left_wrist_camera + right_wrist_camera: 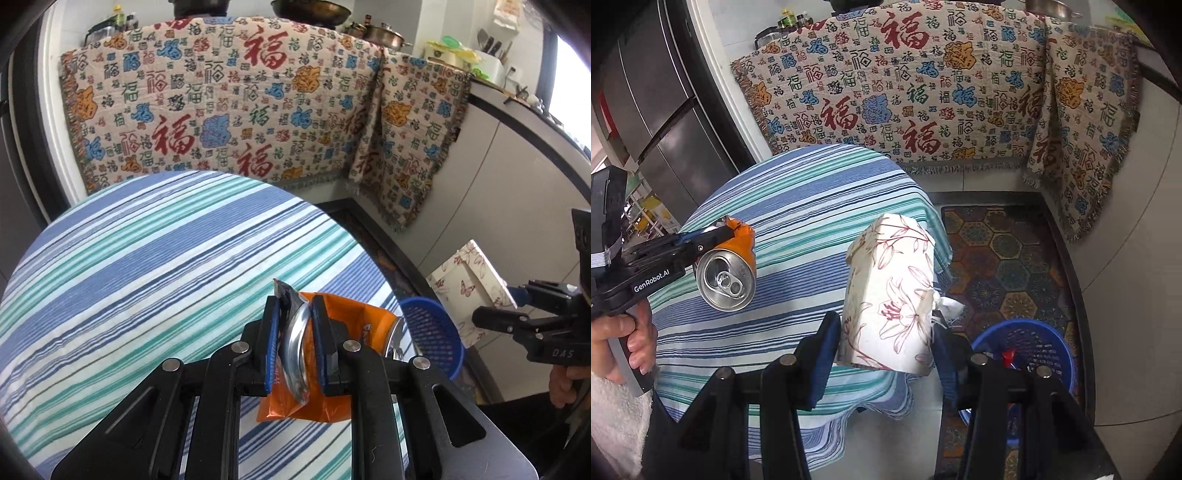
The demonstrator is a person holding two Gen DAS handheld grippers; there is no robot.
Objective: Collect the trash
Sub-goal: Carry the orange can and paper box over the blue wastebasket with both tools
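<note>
Carrying one piece of trash in each hand, we hold both above a round desk (798, 206) draped in a blue, teal and white striped cloth. Our left tool (294, 345) is pinched narrow on a crushed orange drink can (726, 275), gripping it by its flattened end, so the silver top with its pull tab hangs free to one side. Our right tool (886, 345) stands at a middling width, clamped on the sides of a white tissue box printed with red flowers (890, 291), a tuft of tissue poking from its opening. Both items are in the air, clear of the cloth. The target appears to be a blue perforated plastic basket (1052, 343) on the patterned floor mat (1008, 258) just beside the desk, below and to the right of the box; something small and red already lies inside. We judge the main risks to be these: the can is held only by a thin, slippery crumpled edge and could twist out before it is over the basket; the cardboard box could buckle under a tighter squeeze or slide from a looser one; and the basket's mouth looks small for the box, so a release off centre could catch the rim and tip it.
</note>
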